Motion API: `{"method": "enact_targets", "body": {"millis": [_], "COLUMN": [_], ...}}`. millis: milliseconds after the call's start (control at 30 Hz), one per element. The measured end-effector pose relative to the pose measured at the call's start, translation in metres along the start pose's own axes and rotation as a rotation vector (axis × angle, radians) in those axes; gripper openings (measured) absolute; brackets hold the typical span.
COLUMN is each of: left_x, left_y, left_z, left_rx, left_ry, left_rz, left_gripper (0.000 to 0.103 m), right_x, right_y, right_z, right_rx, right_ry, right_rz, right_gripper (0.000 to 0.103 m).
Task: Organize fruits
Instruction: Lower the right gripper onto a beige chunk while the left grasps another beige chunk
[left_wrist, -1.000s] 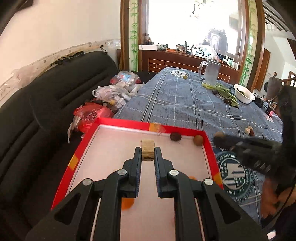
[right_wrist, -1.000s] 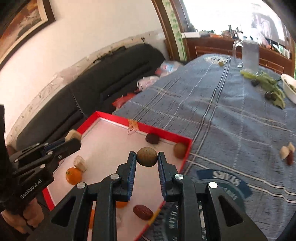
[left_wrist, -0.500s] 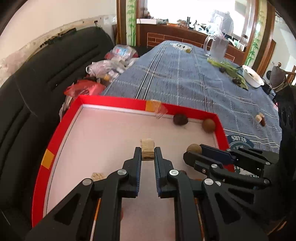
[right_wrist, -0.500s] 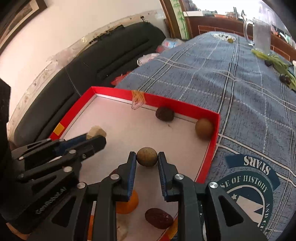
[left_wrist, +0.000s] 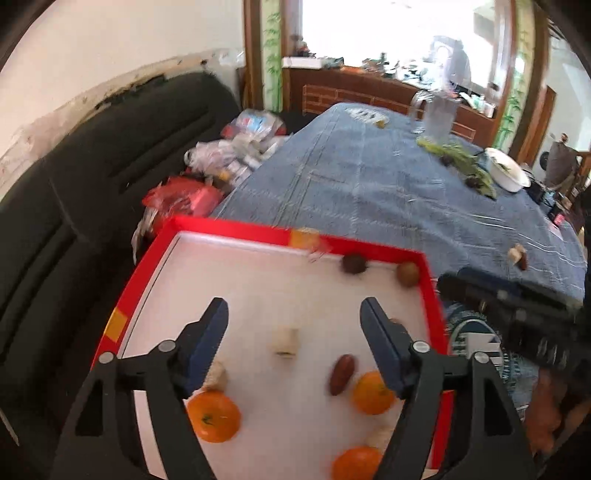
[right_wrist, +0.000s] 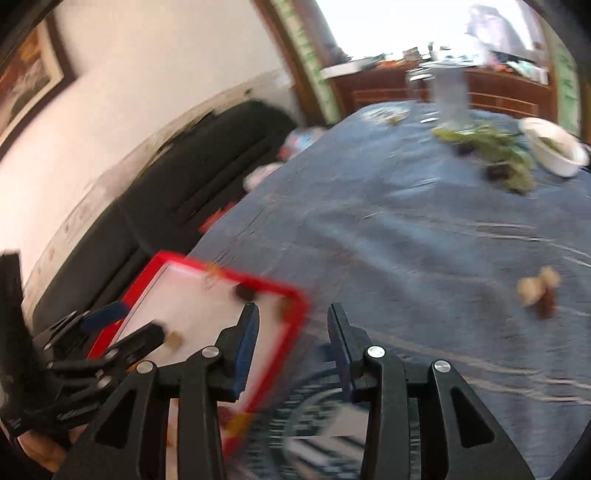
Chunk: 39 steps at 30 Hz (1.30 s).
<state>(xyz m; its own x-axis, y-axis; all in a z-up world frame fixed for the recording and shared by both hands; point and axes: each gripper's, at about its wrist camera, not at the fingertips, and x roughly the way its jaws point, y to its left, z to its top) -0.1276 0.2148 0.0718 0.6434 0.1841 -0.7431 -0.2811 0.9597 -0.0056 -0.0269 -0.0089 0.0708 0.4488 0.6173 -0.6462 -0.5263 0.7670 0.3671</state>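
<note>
Left claw is hanging over the red-rimmed tray, fingers spread wide apart and gripping nothing. Right claw is hovering past the tray's right edge, over the blue plaid cloth on the counter; its fingers are also standing apart and are empty. The right wrist view is motion-blurred.

Tray contents, left wrist view, clock directions taken from the tray's middle:
- A pale tan cut chunk, blocky with flat faces, is lying near the centre, between the left claw's fingers but touching neither.
- A second pale chunk is sitting at 8 o'clock, partly hidden behind the left finger.
- A dark round fruit is resting at 1 o'clock against the far rim; a brown round fruit is sitting in the far right corner, apart from it.
- A reddish-brown oblong fruit, smooth and glossy, is lying at 4 o'clock, just beside an orange.
- An orange with green stem mark is sitting at 7 o'clock.
- A third orange is sitting at 5 o'clock at the picture's lower edge, just beside a third pale piece.

Off the tray: a small cluster of pale and dark pieces is lying on the cloth at 3 o'clock from the right claw, well apart from the tray. Farther back, green leafy stalks are lying beside a white bowl.
</note>
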Motion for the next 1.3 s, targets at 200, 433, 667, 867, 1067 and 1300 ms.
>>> {"method": "enact_targets", "body": {"millis": [200,433,667,867,1067,1300], "left_x": [-0.011,-0.012,-0.003,0.017,0.032,0.047], "left_y": [-0.051,-0.113,-0.163,-0.199,-0.223,-0.244], "left_z": [0.009,0.016,0.021,0.024,0.025,0.040], "left_rx": [0.126,0.252,0.338,0.383,0.416,0.466], "left_ry": [-0.034,-0.043,-0.044,-0.028,0.006,-0.008], "left_rz": [-0.051,-0.093,-0.101,-0.117,-0.129,-0.153], "left_gripper": [0.083,0.083,0.083,0.083,0.083,0.083], "right_x": [-0.035,-0.043,-0.018,-0.028,-0.016,0.002], "right_y": [-0.092,-0.176,-0.194,-0.207,-0.224,-0.212], "right_z": [0.012,0.004,0.002,0.001,0.004,0.029], "right_rx": [0.147,0.370,0.480,0.523,0.613,0.478], "right_ry": [-0.049,-0.080,-0.029,-0.072,-0.018,0.056], "right_rz": [-0.103,-0.047,-0.012,-0.041,-0.048,-0.196], "right_gripper": [0.038,0.038,0.037,0.038,0.038,0.037]}}
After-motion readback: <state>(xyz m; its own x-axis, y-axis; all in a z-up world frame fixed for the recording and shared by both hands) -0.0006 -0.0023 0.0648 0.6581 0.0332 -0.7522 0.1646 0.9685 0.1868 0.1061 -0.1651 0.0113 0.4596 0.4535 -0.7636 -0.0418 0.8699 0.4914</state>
